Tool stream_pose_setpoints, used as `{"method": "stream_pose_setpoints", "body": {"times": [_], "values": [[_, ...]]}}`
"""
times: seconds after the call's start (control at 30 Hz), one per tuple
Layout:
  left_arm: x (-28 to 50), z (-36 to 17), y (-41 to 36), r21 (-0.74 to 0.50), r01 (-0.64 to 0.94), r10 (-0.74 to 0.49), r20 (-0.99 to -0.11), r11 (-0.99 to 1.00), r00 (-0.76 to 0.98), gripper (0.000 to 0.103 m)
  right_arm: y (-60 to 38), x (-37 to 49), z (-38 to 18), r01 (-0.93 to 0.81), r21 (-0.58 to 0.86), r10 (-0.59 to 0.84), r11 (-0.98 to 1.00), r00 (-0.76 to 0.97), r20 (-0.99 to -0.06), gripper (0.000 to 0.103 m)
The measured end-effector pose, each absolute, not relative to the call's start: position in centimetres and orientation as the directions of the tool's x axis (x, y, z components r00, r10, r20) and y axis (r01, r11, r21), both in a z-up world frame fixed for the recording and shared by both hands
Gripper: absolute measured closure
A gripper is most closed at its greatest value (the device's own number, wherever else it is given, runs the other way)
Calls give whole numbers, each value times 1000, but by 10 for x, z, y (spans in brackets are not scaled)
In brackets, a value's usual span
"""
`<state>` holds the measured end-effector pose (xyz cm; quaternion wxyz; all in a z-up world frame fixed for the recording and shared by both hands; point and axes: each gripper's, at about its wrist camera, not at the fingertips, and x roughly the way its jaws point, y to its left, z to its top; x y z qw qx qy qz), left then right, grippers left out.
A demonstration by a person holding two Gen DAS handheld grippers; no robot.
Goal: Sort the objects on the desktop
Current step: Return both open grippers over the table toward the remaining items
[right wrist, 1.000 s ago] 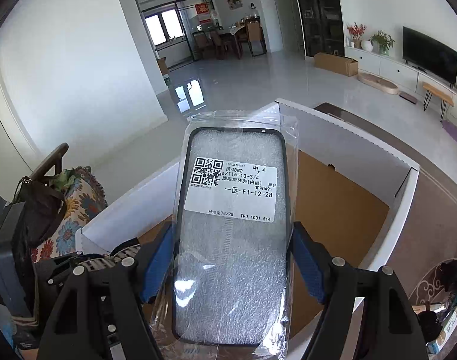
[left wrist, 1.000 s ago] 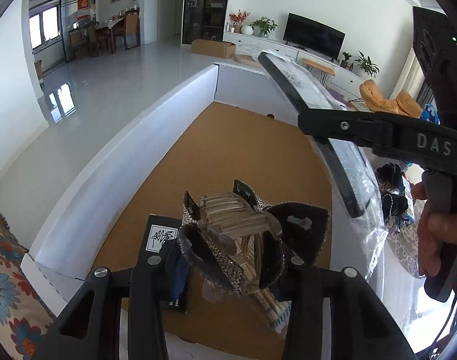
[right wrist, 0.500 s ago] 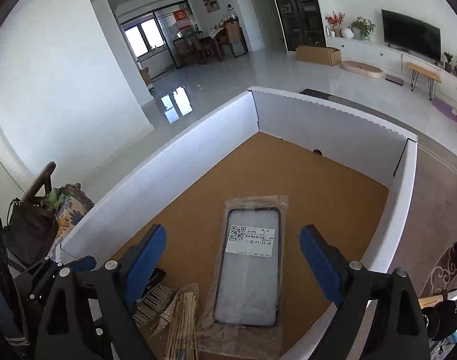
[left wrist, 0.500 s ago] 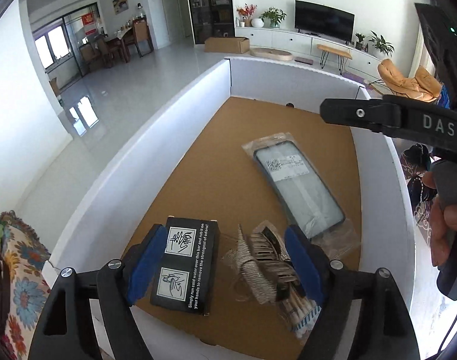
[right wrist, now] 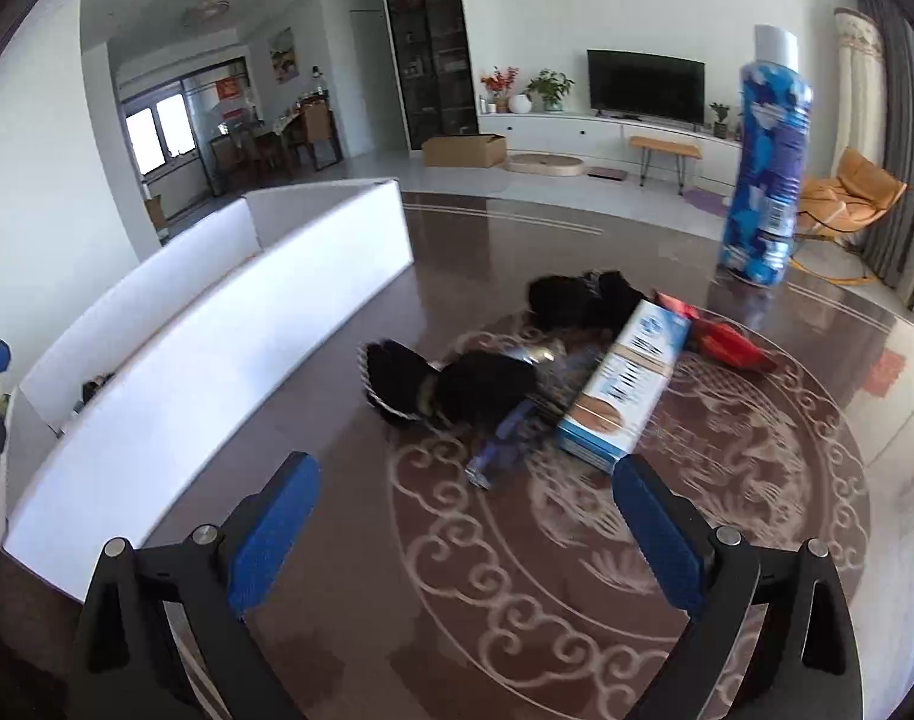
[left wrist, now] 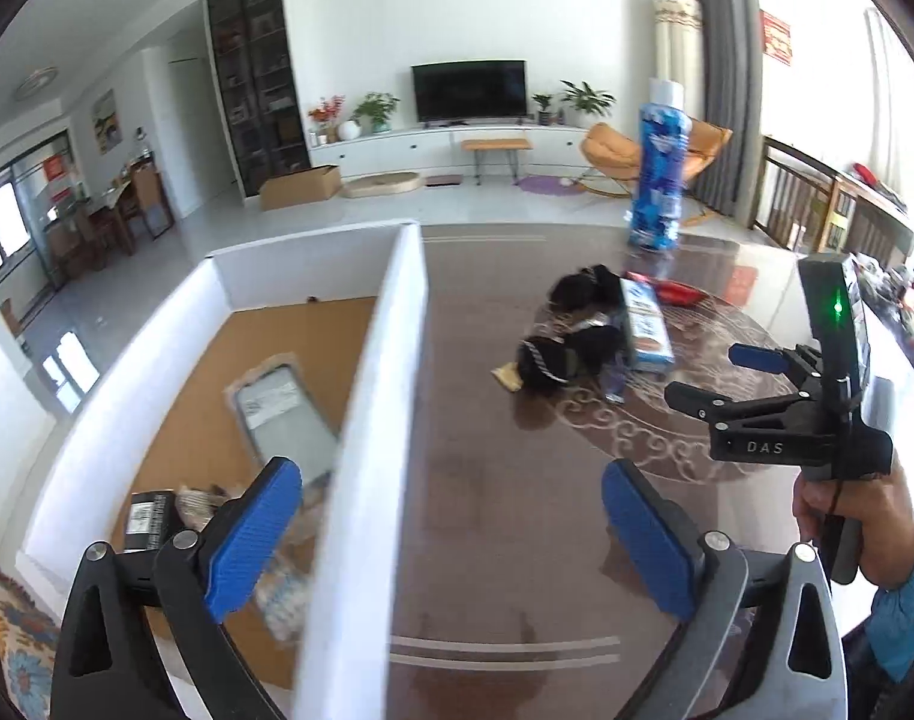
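Note:
My left gripper hangs over the right wall of the white box; its jaws are opening with nothing between them. Inside the box lie a bagged phone case, a small black box and a sparkly hair clip. My right gripper is over the dark table, its jaws opening and empty, just short of a pile: black fabric items, a blue and white carton, a red packet and a small blue object. The left wrist view shows the right gripper held by a hand.
A tall blue spray can stands upright at the far side of the table, behind the pile. The white box runs along the table's left side. A patterned cloth lies at the lower left.
Both grippers have swung right, away from the box interior toward the table and the pile. The hair clip and the phone case, held a second ago, now lie in the box. Both jaws stand wider.

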<state>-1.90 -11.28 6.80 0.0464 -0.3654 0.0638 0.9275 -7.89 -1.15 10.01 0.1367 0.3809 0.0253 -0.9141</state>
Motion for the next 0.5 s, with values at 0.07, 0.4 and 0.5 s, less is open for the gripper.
{"method": "stream_pose_setpoints", "body": {"times": [0.07, 0.4, 0.5], "values": [[-22, 44, -80, 89, -196, 72, -722, -977, -688, 0, 21, -72, 85, 222, 13, -160, -975, -656, -737, 4], [-70, -59, -7, 116, -225, 33, -825, -967, -565, 1, 76, -57, 45, 118, -6, -64, -993, -580, -812, 2], [-83, -63, -7, 91, -193, 36, -822, -977, -569, 1, 76, -66, 46, 104, -7, -55, -995, -577, -815, 0]]}}
